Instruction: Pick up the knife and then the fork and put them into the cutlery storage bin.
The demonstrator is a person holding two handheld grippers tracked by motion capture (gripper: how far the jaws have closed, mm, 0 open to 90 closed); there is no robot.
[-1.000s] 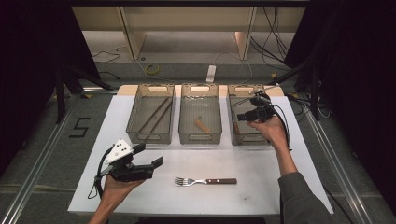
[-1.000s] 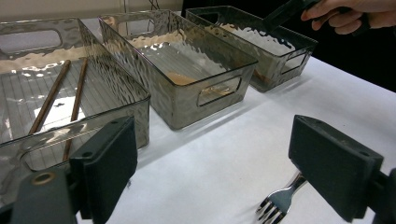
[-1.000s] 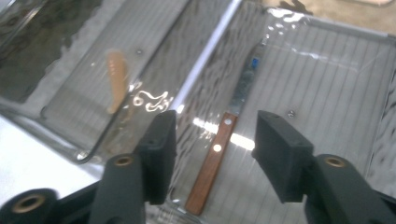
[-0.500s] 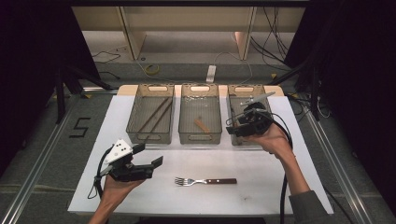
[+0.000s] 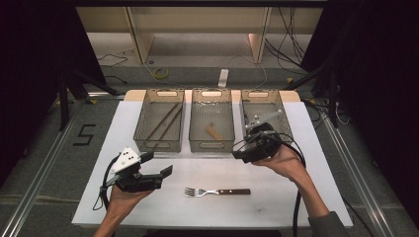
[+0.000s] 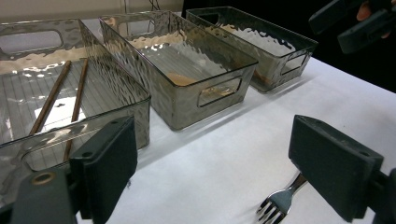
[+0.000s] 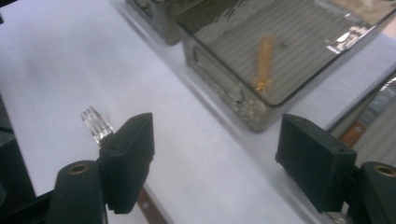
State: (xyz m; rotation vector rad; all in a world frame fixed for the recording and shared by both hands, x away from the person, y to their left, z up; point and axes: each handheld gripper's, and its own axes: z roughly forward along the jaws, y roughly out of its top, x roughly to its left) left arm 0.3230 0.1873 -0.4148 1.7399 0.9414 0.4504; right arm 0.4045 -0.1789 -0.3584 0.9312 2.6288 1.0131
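Lying flat on the white table, the fork is pointing its tines toward the person's left and its dark handle toward the right, just in front of the middle bin. Nothing is touching it. The right gripper is hanging above the table between the right bin and the fork, its jaws spread wide with nothing between them; they have just been opening. In the right gripper view the fork's tines are showing just beyond one black jaw, so the tool is already aiming that way. The left gripper is hovering to the fork's left, jaws equally wide and empty, with the tines peeking in near its right jaw. Judging by this, the step in hand is the approach to the fork, and the right gripper is looking the likelier one. What is coming next is calling for lowering over the handle, straddling it, and closing before lifting. The left bin is holding brown sticks.
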